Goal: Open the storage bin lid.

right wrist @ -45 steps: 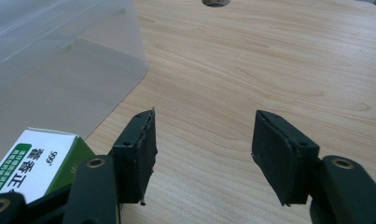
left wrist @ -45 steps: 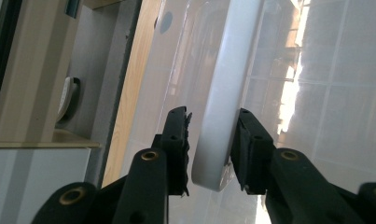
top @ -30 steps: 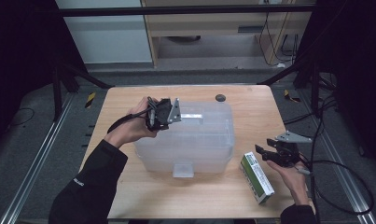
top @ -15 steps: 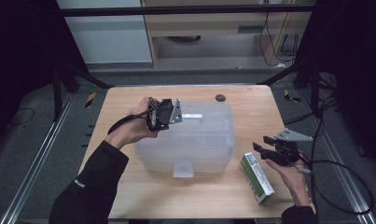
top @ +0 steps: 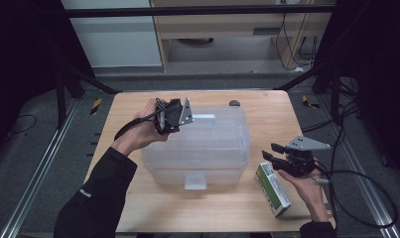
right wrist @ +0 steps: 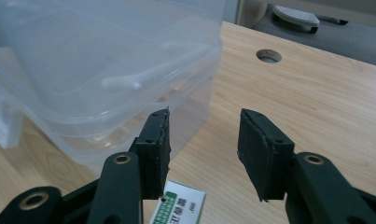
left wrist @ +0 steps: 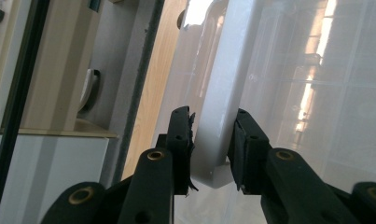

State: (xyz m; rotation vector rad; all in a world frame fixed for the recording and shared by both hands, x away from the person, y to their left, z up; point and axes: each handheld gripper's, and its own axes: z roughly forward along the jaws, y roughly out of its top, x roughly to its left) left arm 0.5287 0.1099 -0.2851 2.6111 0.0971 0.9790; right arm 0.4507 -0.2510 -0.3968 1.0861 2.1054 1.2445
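A clear plastic storage box [top: 195,144] with its lid on stands mid-table. My left gripper [top: 193,118] reaches over the box's far left corner and is shut on the white latch [left wrist: 223,93] at the lid's edge; both pads press on it [left wrist: 213,140]. My right gripper [top: 269,152] hovers at the table's right, just above a green-and-white carton [top: 273,188] lying flat beside the box. Its jaws have just been closing, and nothing is between them [right wrist: 204,140]. A corner of the carton [right wrist: 178,207] shows below the jaws, with the box [right wrist: 106,70] at left.
A round cable hole [top: 234,103] sits in the wooden table [top: 267,119] behind the box, also seen as the hole [right wrist: 268,56]. Cables trail off the right edge. Dark frame legs and a cabinet stand beyond the table's far side.
The right gripper has lifted a little above the carton and its jaws stand narrower. The left gripper keeps its hold on the latch in the same place.
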